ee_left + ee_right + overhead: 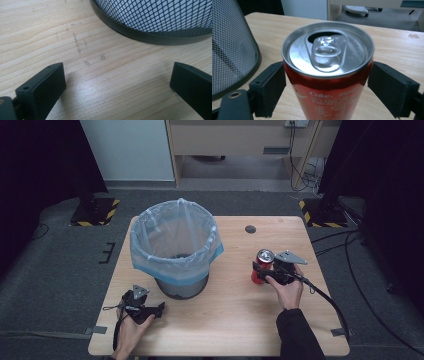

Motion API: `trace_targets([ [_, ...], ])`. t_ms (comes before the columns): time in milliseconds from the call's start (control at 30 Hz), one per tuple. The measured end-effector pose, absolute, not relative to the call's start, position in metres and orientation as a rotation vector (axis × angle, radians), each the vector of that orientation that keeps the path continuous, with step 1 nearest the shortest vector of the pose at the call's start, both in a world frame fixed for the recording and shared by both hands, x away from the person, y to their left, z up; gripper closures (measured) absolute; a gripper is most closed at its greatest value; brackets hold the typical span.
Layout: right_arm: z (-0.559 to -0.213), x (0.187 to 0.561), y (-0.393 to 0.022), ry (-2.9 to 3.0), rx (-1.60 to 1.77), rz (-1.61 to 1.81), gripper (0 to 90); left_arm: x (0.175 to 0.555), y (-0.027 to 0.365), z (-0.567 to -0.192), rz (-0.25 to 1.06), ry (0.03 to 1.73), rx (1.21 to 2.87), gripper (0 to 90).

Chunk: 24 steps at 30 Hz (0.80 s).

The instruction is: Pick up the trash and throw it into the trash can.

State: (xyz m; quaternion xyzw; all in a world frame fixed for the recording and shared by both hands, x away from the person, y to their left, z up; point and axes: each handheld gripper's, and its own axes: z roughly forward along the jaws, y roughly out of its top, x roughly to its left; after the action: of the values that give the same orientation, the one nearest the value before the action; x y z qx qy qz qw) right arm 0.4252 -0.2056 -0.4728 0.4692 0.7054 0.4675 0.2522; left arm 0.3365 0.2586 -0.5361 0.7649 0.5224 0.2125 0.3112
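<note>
Coke can (327,72) upright on the wooden surface (235,320), right of the lined mesh bin (176,245). Opened, likely light, thin-walled, slick: dents easily, so grip mid-body, gently. Right gripper (327,87) jaws straddle it, seemingly not yet clamped. Left gripper (117,85) jaws wide, empty. Room dim.

- high view: the pale wooden table (225,320) is evenly lit from above, while the room's left and right edges sink into near black.
- the picture is soft and low in detail; shadows under the black mesh bin with its clear blue-tinged liner (175,245) are faint.
- left gripper view: a whitish glare patch lies on the wood grain; the nearest jaw edges are slightly blurred.
- right gripper view: the shiny silver lid of the red cola can (328,50) catches bright reflections; the background is soft.
</note>
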Motion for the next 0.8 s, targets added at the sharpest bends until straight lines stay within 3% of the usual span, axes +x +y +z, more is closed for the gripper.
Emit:
trace_targets([
  [467,-0.480,0.428,-0.203,1.924,1.281,1.233,31.9,0.337,0.259,-0.536,0.560,1.378,2.020,0.0],
  [800,-0.468,0.424,-0.208,1.908,1.286,1.294,33.0,0.337,0.259,-0.536,0.560,1.377,2.021,0.0],
])
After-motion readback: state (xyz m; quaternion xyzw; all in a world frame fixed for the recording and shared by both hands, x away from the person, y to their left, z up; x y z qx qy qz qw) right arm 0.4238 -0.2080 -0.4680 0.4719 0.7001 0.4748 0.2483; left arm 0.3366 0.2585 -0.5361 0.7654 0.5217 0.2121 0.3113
